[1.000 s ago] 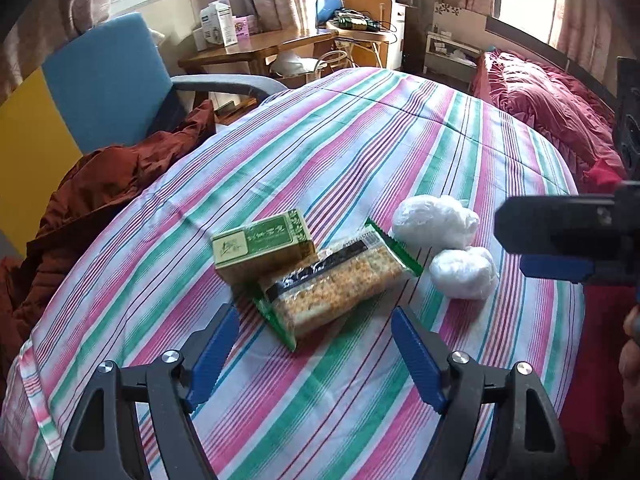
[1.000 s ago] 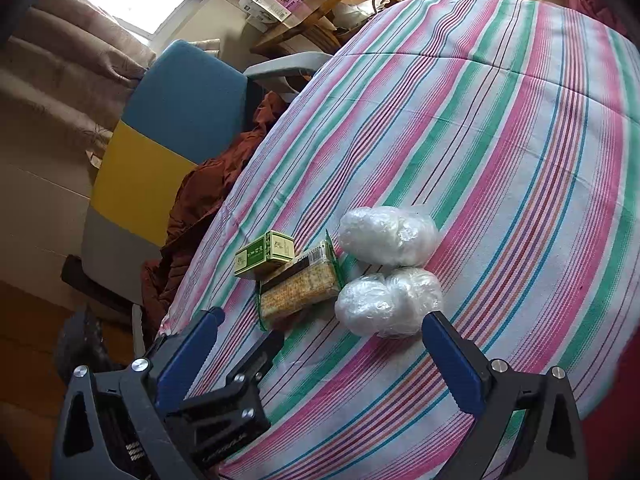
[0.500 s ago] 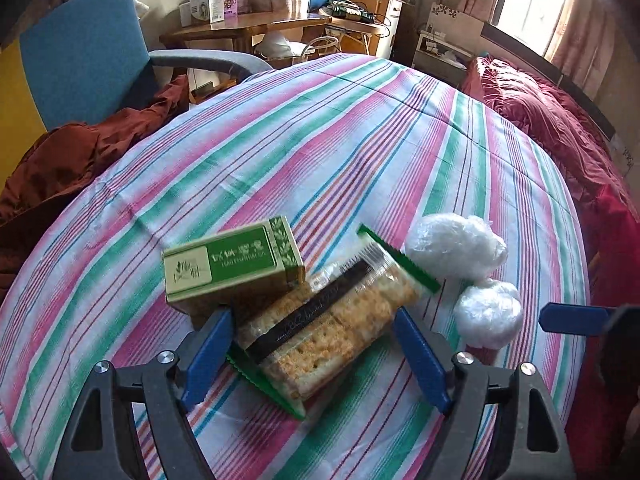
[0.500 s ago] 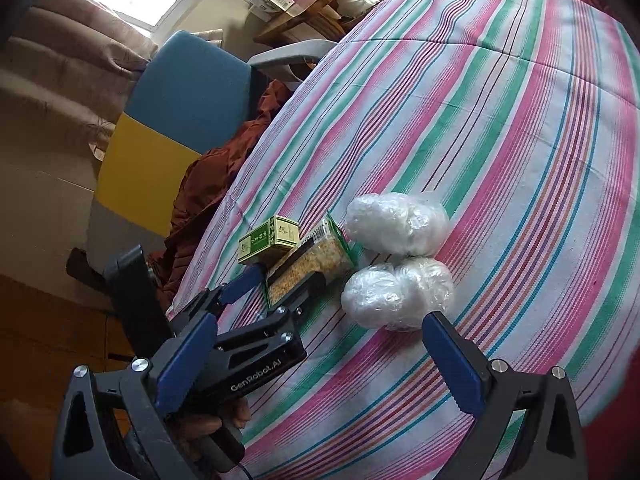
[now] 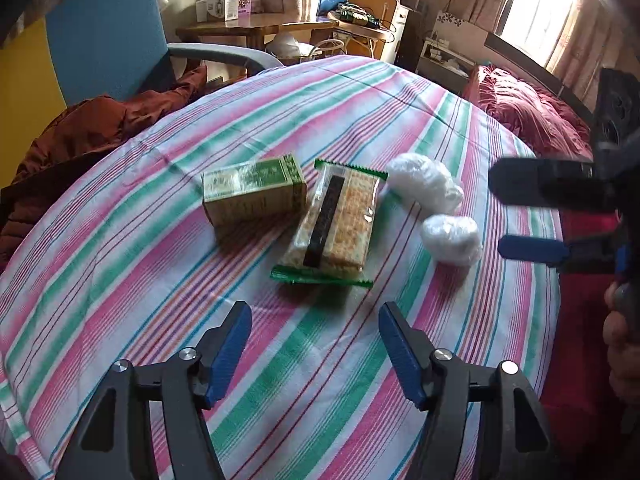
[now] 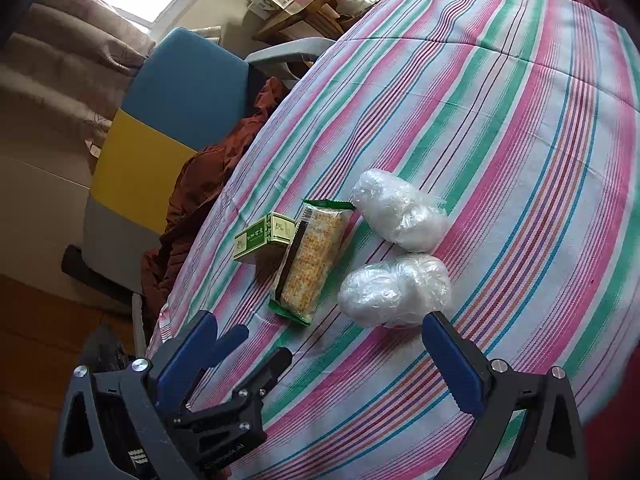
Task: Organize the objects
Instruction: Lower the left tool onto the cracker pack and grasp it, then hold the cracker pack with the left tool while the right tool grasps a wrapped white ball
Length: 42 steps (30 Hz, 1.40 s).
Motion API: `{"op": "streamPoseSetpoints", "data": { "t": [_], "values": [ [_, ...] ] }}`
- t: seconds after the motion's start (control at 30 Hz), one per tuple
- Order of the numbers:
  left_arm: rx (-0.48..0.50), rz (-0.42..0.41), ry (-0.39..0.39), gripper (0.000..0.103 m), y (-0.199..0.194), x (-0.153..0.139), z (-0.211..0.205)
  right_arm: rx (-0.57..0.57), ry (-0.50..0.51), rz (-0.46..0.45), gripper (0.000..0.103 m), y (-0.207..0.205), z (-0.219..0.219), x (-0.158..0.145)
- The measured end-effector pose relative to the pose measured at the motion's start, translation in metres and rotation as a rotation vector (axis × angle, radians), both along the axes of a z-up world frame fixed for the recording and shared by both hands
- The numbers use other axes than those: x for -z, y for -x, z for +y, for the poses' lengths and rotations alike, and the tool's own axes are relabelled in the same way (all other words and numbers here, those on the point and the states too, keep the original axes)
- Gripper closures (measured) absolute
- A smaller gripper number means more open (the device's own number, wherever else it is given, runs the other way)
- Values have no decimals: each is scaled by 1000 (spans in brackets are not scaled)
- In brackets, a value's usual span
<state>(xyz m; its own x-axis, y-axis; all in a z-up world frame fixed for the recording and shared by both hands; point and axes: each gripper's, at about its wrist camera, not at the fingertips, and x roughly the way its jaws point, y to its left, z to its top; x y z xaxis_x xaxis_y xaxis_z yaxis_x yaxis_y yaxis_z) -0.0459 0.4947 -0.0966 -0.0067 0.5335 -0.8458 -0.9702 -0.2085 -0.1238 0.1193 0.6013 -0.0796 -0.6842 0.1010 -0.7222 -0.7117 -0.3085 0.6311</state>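
1. My left hand-held gripper (image 5: 314,330) has backed off. Half a second ago its blue fingers straddled the cracker packet (image 5: 334,224); now they sit short of it, jaws spread wide and empty, over bare striped cloth.
2. The cracker packet has turned. It lay at a slant partly against the green box (image 5: 252,192); now it runs roughly parallel beside the box, just touching or nearly so at the box's near corner. I judge that as one tidying nudge done: the items are starting to line up in a row.
3. My right hand-held gripper (image 6: 316,354) is also wide open and holds nothing. It hangs just short of the nearer plastic-wrapped bundle (image 6: 394,290), which I take to be its next target.
4. The farther plastic-wrapped bundle (image 6: 400,214) lies just beyond the first, apart from it by a thin gap, and close to the packet's far end.
5. All four items rest on the striped bed cover (image 5: 360,112), near its front edge.
6. The left view alone shows the right gripper from the side, entering at the frame's right with part of the person's hand (image 5: 622,344) on it, plus the red quilt (image 5: 532,112) beyond.
7. The right view alone shows the left gripper's tips low at the left, the drop off the bed's edge, and the brown jacket (image 6: 200,192) draped down from the blue chair (image 6: 184,84) toward the floor.
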Motion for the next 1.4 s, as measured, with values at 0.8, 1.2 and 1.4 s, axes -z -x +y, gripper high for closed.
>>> {"op": "streamPoseSetpoints", "data": {
  "t": [0.8, 1.2, 1.4],
  "values": [
    [-258, 36, 34, 54, -14, 15, -63, 41, -4, -60, 0, 1, 7, 5],
    [-375, 108, -29, 55, -24, 20, -137, 99, -30, -205, 0, -2, 16, 12],
    [-354, 99, -34, 55, -25, 20, -139, 74, -32, -283, 0, 6, 12, 19]
  ]
}}
